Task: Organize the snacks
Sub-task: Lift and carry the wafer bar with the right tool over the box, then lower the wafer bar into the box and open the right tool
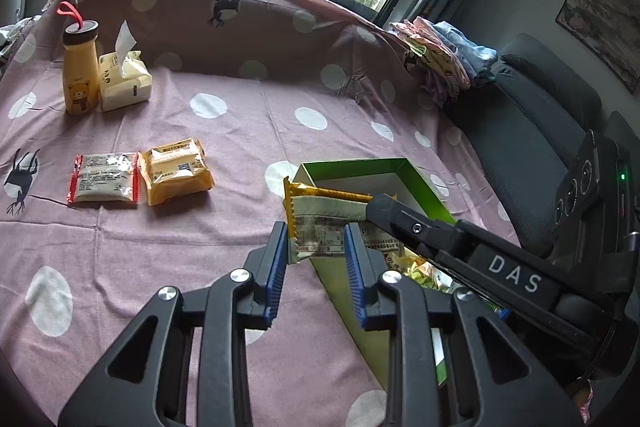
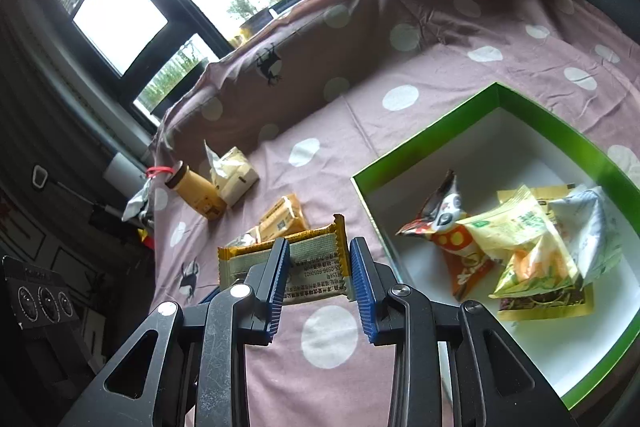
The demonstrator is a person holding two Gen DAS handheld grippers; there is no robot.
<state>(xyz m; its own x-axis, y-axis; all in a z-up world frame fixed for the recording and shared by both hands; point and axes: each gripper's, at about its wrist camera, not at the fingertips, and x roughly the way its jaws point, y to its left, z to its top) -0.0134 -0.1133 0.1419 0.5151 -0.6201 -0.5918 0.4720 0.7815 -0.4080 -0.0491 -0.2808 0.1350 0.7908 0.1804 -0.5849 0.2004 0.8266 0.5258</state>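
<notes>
A yellow-edged snack packet (image 1: 320, 223) is held in the air between both grippers, just left of the green box (image 1: 424, 195). My left gripper (image 1: 316, 239) has its blue pads on either side of the packet's near end. My right gripper (image 2: 320, 263) closes on the same packet (image 2: 308, 259) from the other side, and its black body shows in the left wrist view (image 1: 460, 247). The green box (image 2: 540, 115) holds several snack bags (image 2: 520, 239). A red-edged white packet (image 1: 105, 177) and a yellow packet (image 1: 178, 169) lie on the spotted cloth.
A yellow bear bottle (image 1: 81, 71) and a tissue pack (image 1: 124, 79) stand at the far left of the pink spotted cloth (image 1: 240, 115). Folded clothes (image 1: 440, 55) lie at the back right. A dark chair (image 1: 528, 131) is to the right.
</notes>
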